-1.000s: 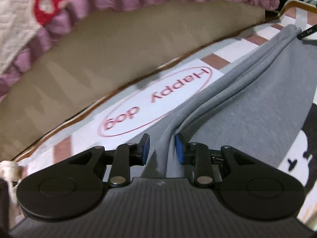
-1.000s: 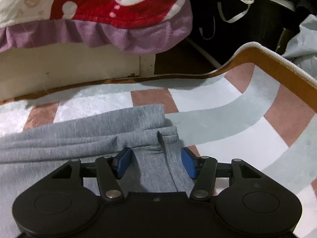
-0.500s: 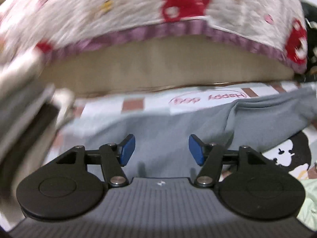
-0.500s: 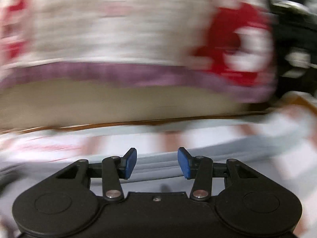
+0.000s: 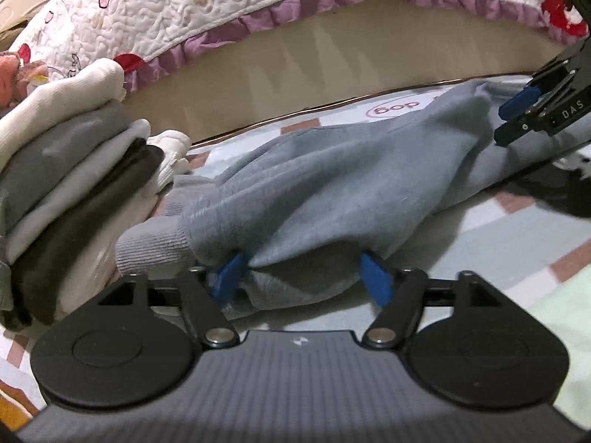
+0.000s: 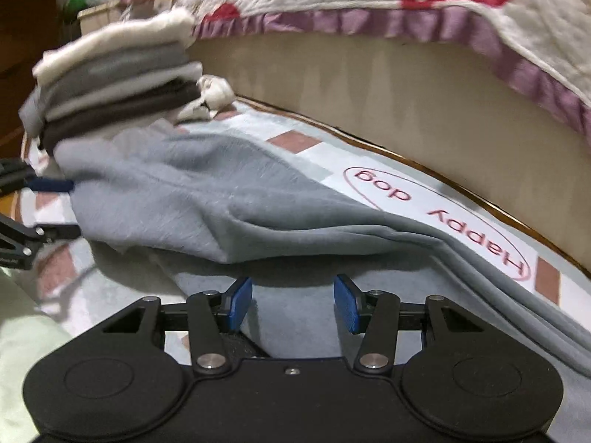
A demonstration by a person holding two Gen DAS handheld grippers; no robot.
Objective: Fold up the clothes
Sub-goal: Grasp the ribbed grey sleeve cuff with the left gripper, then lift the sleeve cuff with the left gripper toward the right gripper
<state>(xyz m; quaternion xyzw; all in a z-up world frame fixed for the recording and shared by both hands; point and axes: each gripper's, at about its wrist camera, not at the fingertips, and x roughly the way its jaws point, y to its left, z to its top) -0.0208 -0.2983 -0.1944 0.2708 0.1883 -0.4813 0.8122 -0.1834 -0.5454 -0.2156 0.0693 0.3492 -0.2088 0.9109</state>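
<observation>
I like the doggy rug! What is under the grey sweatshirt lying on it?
Under the grey sweatshirt lies the rug with pink and pale squares. Part of its red "Happy dog" oval peeks out beside it. Whatever is printed beneath the cloth stays hidden.

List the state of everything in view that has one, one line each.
left gripper: open, fingers apart, grey cloth bunched between them
right gripper: open, nothing between the fingers
grey sweatshirt: rumpled, partly folded over on the mat
stack of clothes: folded, piled beside the sweatshirt
mat: spread flat, partly covered by the sweatshirt
quilt: draped over the bed edge
</observation>
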